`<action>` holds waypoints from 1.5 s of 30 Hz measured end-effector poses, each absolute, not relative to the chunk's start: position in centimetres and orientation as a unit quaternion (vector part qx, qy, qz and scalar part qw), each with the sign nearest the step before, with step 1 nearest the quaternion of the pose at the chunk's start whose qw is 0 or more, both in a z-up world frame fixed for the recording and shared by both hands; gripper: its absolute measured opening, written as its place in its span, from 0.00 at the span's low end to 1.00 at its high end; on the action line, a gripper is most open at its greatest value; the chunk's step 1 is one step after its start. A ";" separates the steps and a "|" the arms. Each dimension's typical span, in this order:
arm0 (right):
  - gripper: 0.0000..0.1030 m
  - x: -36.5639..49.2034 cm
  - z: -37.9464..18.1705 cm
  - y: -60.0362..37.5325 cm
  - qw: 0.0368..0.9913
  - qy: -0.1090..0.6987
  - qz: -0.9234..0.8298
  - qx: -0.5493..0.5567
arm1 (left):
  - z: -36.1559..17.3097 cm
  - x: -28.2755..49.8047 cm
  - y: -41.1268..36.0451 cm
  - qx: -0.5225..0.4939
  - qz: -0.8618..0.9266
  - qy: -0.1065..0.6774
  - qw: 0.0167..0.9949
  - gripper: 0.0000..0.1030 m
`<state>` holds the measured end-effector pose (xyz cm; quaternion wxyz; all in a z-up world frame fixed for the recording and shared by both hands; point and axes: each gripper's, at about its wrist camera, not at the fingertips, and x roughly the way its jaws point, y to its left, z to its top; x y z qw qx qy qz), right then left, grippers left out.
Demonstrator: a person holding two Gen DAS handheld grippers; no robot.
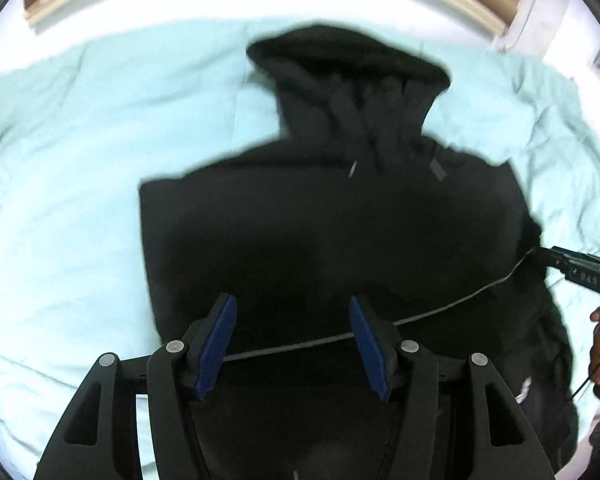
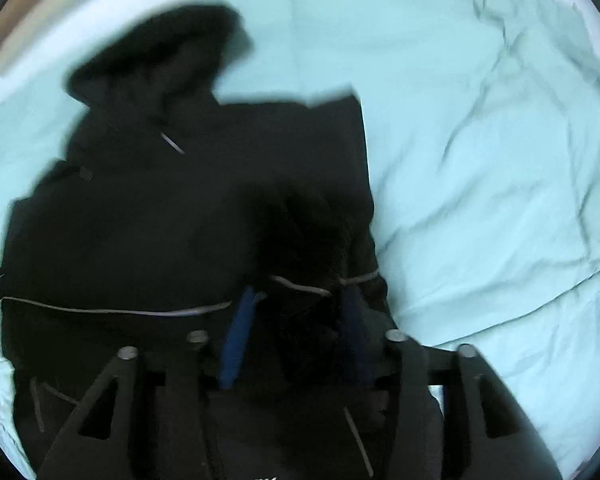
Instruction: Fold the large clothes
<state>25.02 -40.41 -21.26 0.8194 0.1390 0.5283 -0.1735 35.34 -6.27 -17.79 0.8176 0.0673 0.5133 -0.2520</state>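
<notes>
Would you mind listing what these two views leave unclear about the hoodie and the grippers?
- Hoodie hem: cut off at the bottom of both views, behind the gripper bodies.
- Hoodie folds: lost in the left wrist view, where the black cloth shows no detail.
- Right gripper: motion blur and dark cloth between its fingers hide whether they touch it.
- Hand: cut off by the right edge of the left wrist view.
- Print on the hoodie: too small to read.

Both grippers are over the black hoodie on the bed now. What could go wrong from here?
A thin grey cable stretches across the black hooded jacket between the left gripper and right gripper; it could snag in a fold. Dark bunched fabric sits between the right gripper's open jaws and may drag, rumpling the pale blue bedspread.
</notes>
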 end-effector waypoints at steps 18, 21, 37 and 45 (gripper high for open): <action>0.65 30.5 -29.1 -35.9 0.815 0.564 -0.095 0.093 | -25.2 38.8 -5.7 -0.014 -0.244 0.586 0.773 0.58; 0.65 29.9 -28.6 -36.6 0.814 0.566 -0.091 0.100 | -23.9 37.7 -6.1 0.014 -0.245 0.577 0.779 0.58; 0.66 33.8 -19.0 -41.2 0.849 0.509 -0.063 0.124 | -14.5 41.6 -8.0 -0.033 -0.200 0.514 0.834 0.59; 0.68 45.0 -17.9 -45.3 0.873 0.461 -0.070 0.142 | -15.4 53.1 -14.1 -0.039 -0.190 0.492 0.849 0.59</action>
